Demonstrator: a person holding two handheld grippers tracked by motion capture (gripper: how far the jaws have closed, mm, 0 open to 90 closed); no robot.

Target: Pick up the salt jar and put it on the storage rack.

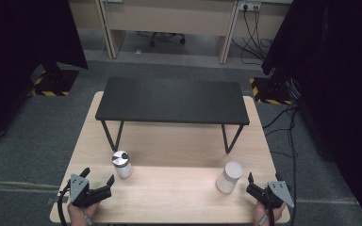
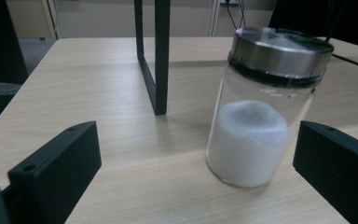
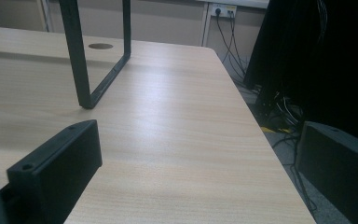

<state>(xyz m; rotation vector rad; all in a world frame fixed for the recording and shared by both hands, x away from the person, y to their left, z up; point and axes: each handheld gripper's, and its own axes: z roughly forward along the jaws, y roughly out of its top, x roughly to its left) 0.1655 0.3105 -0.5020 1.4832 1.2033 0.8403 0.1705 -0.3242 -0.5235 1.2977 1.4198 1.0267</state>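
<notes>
Both sets of fingers are spread wide with nothing between them. Left gripper [image 1: 97,181] sits at the lower left of the high view, right gripper [image 1: 258,184] at the lower right, both low over the wooden table [image 1: 169,197].

Containers: the glass jar [image 1: 122,164] stands upright just up and right of the left gripper, not touching it. In the left gripper view the jar [image 2: 256,126] is right of centre, close to the right-hand jaw but with a gap (clear glass, shiny metal lid [image 2: 279,49] on top), and it's roughly half full of white powder [image 2: 249,140].

Second one is a white canister [image 1: 229,177], upright, just left of the right gripper in the high view. It's opaque, so I can't tell what's inside.

Behind both, a small black bench [image 1: 172,100] stands on the table in the middle of the frame.
</notes>
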